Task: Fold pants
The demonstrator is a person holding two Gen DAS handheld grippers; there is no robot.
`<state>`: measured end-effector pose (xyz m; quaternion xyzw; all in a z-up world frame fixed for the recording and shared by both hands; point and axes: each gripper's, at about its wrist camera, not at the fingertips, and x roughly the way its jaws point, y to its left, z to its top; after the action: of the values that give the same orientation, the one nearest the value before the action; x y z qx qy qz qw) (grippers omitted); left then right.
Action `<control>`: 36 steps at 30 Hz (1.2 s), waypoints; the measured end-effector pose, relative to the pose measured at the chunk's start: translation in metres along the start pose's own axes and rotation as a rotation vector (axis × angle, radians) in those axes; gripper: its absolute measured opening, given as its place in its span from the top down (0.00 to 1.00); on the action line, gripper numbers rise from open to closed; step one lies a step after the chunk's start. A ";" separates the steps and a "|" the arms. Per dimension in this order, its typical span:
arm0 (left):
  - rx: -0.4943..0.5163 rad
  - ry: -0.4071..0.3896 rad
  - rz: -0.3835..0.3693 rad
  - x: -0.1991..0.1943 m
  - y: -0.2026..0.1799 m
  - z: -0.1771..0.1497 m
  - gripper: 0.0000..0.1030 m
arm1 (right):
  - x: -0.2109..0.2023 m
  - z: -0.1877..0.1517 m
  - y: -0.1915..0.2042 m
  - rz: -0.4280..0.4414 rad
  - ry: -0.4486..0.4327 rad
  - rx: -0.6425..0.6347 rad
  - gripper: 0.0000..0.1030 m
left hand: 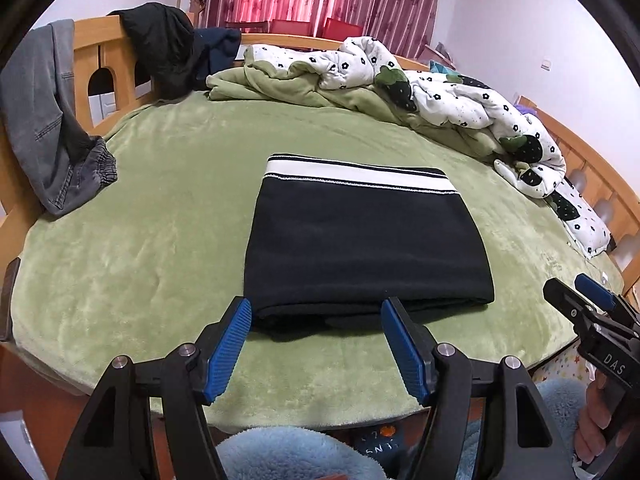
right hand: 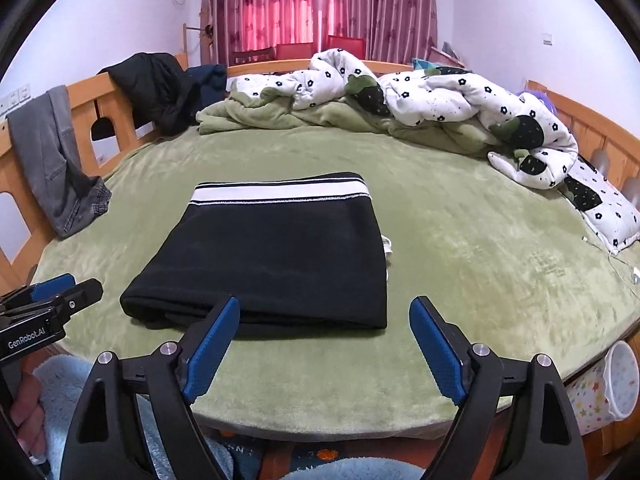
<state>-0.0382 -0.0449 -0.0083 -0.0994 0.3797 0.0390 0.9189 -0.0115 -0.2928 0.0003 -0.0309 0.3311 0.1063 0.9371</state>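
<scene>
The black pants (left hand: 360, 240) (right hand: 272, 256) lie folded into a flat rectangle on the green bed cover, their white-striped waistband (left hand: 356, 178) on the far side. My left gripper (left hand: 316, 308) stands open just before the near folded edge, nothing pressed between its blue pads (left hand: 228, 352). My right gripper (right hand: 324, 308) is also open, wide, in front of the near right corner of the pants and holding nothing. Each gripper shows at the side of the other's view: the right gripper (left hand: 580, 292) and the left gripper (right hand: 68, 288).
A green blanket and a white flower-print quilt (left hand: 440, 92) are bunched along the far and right side of the bed. Grey jeans (left hand: 44, 120) and dark clothes (left hand: 164, 48) hang on the wooden bed rail (left hand: 100, 60). A patterned bin (right hand: 612, 384) stands beside the bed at right.
</scene>
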 end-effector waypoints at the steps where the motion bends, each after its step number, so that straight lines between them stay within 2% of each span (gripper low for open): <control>1: 0.001 0.003 -0.002 0.000 0.000 0.000 0.36 | 0.000 0.000 -0.001 0.002 0.001 0.007 0.17; 6: -0.001 0.007 0.001 0.001 -0.002 -0.001 0.36 | 0.004 0.000 -0.015 0.040 0.025 0.075 0.17; 13: -0.014 0.025 -0.011 0.005 -0.002 -0.001 0.36 | 0.008 -0.001 -0.027 0.048 0.040 0.135 0.17; 36: -0.006 0.028 -0.015 0.006 -0.001 -0.001 0.34 | 0.010 -0.001 -0.033 0.062 0.051 0.099 0.17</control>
<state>-0.0346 -0.0457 -0.0133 -0.1057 0.3915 0.0317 0.9135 0.0029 -0.3233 -0.0069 0.0231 0.3606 0.1182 0.9249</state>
